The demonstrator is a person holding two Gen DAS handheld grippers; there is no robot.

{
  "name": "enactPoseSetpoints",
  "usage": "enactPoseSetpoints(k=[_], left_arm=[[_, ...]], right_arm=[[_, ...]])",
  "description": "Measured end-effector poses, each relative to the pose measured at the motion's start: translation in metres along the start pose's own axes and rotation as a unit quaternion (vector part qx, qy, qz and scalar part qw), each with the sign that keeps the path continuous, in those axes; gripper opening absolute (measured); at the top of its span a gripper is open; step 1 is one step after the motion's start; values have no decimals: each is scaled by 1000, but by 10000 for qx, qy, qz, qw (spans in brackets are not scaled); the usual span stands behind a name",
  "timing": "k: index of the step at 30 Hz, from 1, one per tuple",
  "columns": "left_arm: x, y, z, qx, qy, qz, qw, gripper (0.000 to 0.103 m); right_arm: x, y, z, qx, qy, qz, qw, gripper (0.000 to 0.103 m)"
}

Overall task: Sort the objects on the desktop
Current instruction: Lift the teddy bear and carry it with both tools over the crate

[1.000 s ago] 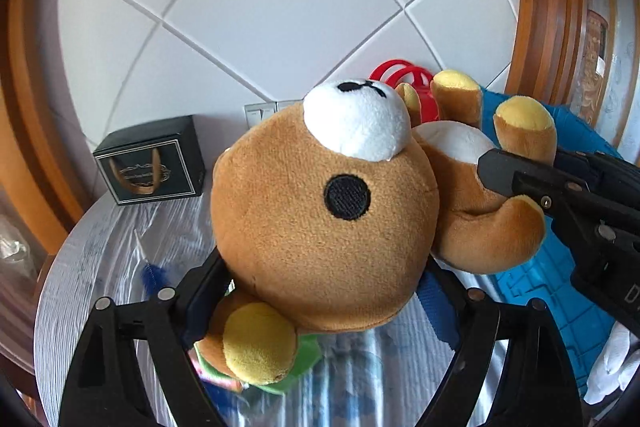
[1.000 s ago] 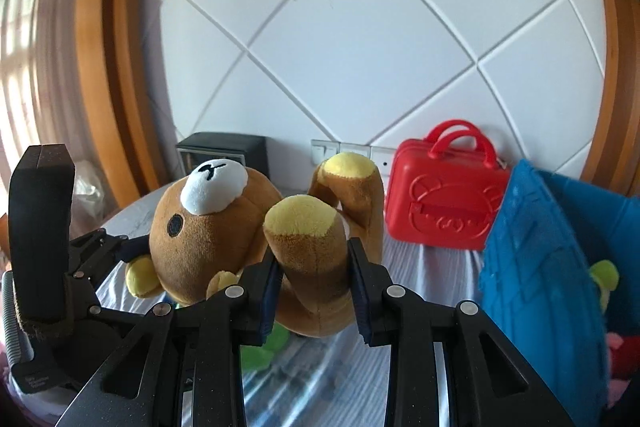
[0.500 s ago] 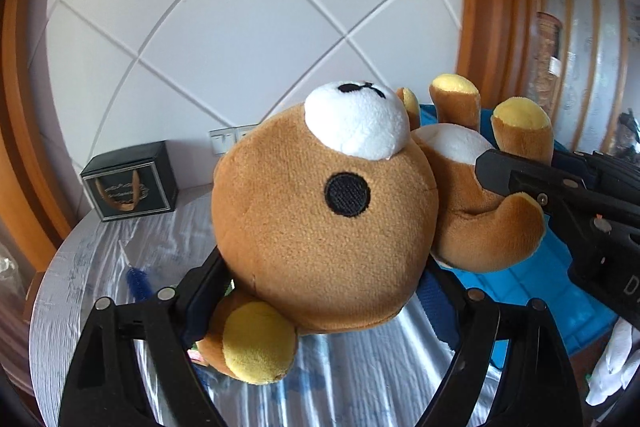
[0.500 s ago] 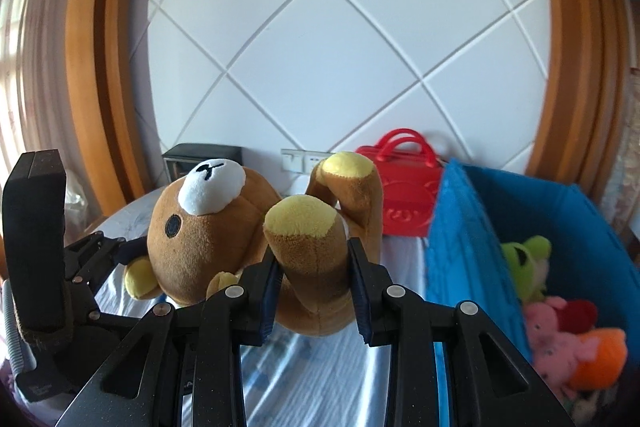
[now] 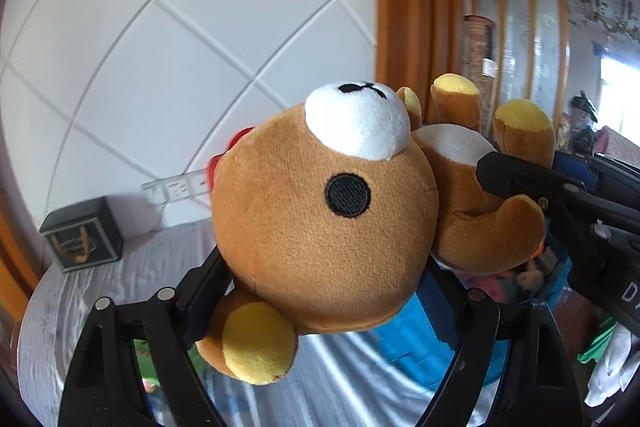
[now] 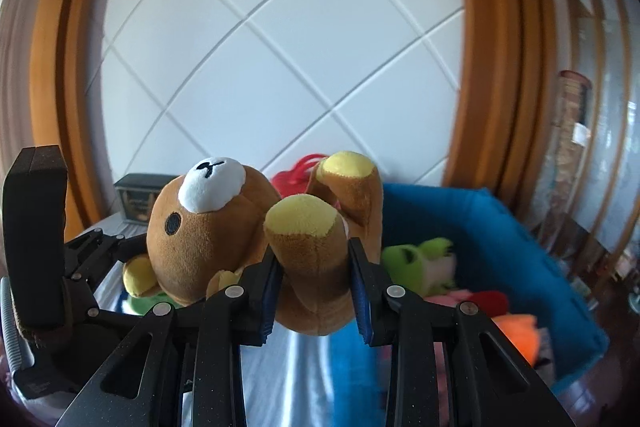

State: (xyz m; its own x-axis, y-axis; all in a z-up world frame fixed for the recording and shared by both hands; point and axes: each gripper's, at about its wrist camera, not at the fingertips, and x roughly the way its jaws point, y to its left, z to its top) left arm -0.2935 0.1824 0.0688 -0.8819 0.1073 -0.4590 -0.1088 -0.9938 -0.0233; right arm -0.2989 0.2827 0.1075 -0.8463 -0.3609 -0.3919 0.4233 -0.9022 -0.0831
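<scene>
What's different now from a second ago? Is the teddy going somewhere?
Both grippers carried the brown teddy bear up off the table and sideways toward the blue bin; its plush toys now show just beyond the bear. Unchanged: the left gripper clamps the head, the right gripper a leg. The black box hasn't moved.

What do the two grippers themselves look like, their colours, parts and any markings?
Both are matte black, angular frames with triangular cut-outs and round silver pins at the joints. The right gripper has blue pads lining its fingers; the left gripper has dark fingers. Partial white lettering marks the right gripper's body, and a grey ribbed tube runs beside the left one.
</scene>
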Motion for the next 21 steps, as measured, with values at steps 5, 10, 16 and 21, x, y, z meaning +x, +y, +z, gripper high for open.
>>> enactPoseSetpoints(k=[5, 10, 16, 21], left_arm=[[18, -74, 23, 83, -106, -110, 9998, 86], [48, -147, 46, 31, -19, -120, 9999, 86], [93, -221, 60, 92, 334, 42, 9994, 86], [129, -253, 57, 136, 667, 219, 9974, 88]], right_arm=[[-11, -73, 1, 17, -130, -153, 9998, 31], [-3, -153, 2, -36, -141, -163, 9998, 31], [16, -243, -11, 97, 105, 19, 9999, 31], [30, -286, -31, 231, 287, 175, 9992, 31]])
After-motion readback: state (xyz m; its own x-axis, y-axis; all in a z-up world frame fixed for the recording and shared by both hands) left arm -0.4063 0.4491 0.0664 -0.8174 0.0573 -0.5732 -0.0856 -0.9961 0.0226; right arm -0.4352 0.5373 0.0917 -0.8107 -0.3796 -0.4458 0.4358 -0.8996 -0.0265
